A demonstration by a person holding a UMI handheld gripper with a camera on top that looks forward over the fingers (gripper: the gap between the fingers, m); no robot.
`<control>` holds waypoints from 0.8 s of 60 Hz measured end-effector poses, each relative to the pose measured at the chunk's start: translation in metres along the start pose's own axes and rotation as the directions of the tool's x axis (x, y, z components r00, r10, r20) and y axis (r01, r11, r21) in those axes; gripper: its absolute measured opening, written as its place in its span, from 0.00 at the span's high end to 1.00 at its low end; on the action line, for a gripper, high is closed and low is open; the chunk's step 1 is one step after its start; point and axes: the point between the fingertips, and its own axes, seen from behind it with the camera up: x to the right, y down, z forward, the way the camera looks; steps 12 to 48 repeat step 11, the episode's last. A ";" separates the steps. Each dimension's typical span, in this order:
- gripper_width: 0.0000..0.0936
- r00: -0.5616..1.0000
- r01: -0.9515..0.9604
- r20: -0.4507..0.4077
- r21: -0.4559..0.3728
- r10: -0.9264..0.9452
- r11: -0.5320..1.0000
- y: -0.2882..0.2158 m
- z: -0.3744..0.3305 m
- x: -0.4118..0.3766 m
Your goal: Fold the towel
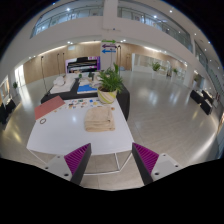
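1. Wide atrium hall with a shiny pale floor, upper balconies and wooden wall panels in the distance; a white bench (70,135) stands in the middle of it.
2. Jaws (112,160) stand wide apart and hold nothing, their magenta pads (78,157) hanging just short of the bench's near edge.
3. Beyond the jaws, near the middle of the bench, lies the towel (98,120), a small beige piece that looks loosely gathered or partly folded; its exact state is too small to tell.
4. Farther back, a potted plant (109,85) stands near the far right corner.
5. Near the left edge lies a reddish flat item (48,107), with blue and pale objects (84,92) along the far edge, too small to name.
6. Judged from this, folding has not visibly begun in earnest: the jaws are well apart from the towel, so approach, grasp and fold all seem left.
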 end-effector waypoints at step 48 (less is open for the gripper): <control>0.08 1.000 0.005 0.022 0.019 -0.006 1.000 0.001 -0.006 -0.005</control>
